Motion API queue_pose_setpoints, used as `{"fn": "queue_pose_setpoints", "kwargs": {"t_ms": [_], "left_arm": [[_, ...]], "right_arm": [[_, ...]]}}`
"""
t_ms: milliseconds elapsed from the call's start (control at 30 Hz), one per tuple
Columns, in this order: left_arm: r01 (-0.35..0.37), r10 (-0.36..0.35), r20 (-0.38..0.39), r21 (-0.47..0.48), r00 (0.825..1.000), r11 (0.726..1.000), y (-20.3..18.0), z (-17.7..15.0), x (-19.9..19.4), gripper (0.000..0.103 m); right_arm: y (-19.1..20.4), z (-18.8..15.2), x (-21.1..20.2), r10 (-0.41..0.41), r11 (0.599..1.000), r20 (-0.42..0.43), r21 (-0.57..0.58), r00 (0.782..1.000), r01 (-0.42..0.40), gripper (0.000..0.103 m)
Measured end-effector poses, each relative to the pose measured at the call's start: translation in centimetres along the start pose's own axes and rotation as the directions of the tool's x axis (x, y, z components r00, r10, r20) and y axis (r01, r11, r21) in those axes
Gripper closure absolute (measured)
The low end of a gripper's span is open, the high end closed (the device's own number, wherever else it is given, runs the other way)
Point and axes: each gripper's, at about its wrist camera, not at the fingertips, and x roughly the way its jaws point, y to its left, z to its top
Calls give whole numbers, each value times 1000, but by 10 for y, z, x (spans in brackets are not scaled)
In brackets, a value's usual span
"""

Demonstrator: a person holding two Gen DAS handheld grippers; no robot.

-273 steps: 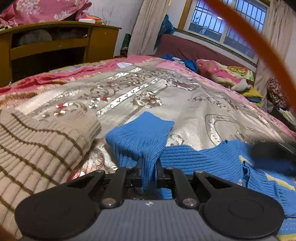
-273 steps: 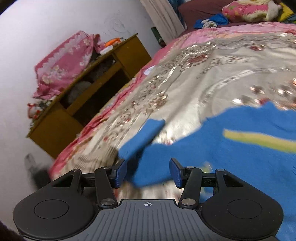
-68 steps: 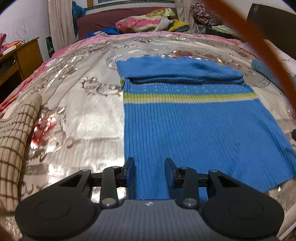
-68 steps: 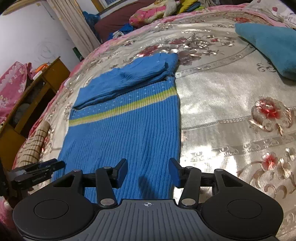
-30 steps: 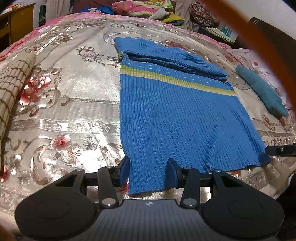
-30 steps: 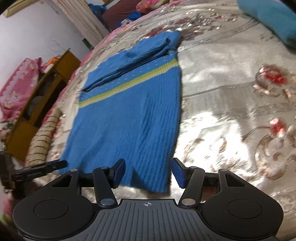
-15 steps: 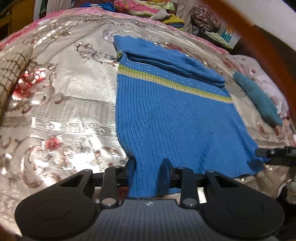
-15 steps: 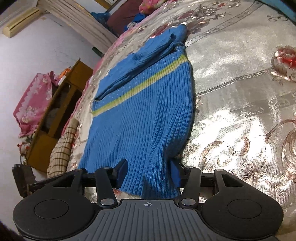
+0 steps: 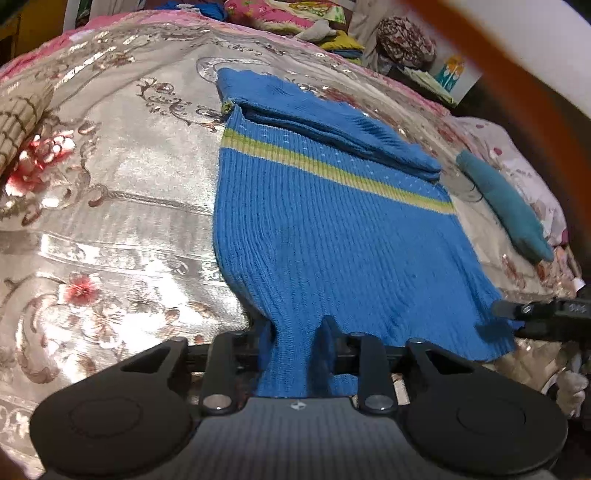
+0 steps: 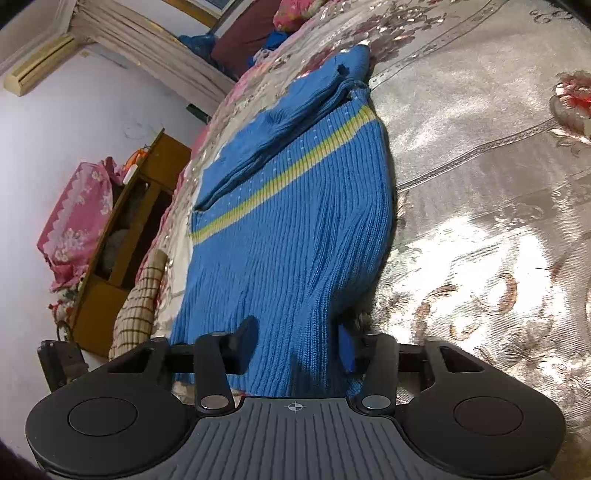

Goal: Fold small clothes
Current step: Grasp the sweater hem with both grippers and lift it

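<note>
A blue ribbed sweater (image 9: 332,229) with a yellow-green stripe lies flat on the bed, its sleeves folded across the far end. My left gripper (image 9: 295,341) is at the sweater's near left hem corner, and the hem sits between its narrowed fingers. My right gripper (image 10: 297,345) is at the near right hem corner (image 10: 295,354) and is still wide, with the hem lying between its fingers. The right gripper also shows in the left wrist view (image 9: 543,314).
The bed has a shiny floral cover (image 9: 110,206). A teal cloth (image 9: 506,210) lies right of the sweater. A beige checked garment (image 10: 138,306) lies at the left. A wooden cabinet (image 10: 122,236) stands beside the bed. Pillows and clothes (image 9: 295,18) are piled at the far end.
Both grippers have moved down to the sweater's near hem. The left fingers have narrowed onto the hem, and the cloth there is bunched and lifted slightly.
</note>
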Motion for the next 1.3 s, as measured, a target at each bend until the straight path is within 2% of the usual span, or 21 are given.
{"fn": "queue_pose_setpoints", "kwargs": {"t_ms": [100,200,400,500,733,867,1067,1167,1300], "left_arm": [[33,-33,-5,-27,999,999,3,1,2,85],[71,-71,-2,-44,997,997,3,3,3,88],[183,-177,57,-110,983,977,4,23,5,88],[244,-230,108,-142,967,959,4,39,9,88],[321,-286,216,-144,933,936,7,86,18,89],[340,-290,286,-140,913,930,12,119,23,89],[313,-246,359,-142,900,939,27,163,39,89],[301,-223,382,-160,897,940,38,181,52,89],[281,-199,378,-176,904,944,48,199,75,89]], "right_arm": [[0,1,2,2,1000,-4,4,1000,-2,81],[-5,0,1,25,999,9,38,1000,-25,88],[-8,8,-4,121,987,72,101,990,-128,90],[-6,20,-4,165,977,114,118,980,-178,90],[4,64,-1,237,956,210,122,949,-266,91],[8,96,5,261,947,267,116,928,-299,91],[10,151,23,251,945,336,119,908,-305,91],[8,175,38,245,942,362,132,899,-309,91],[5,204,61,213,948,374,146,903,-284,91]]}}
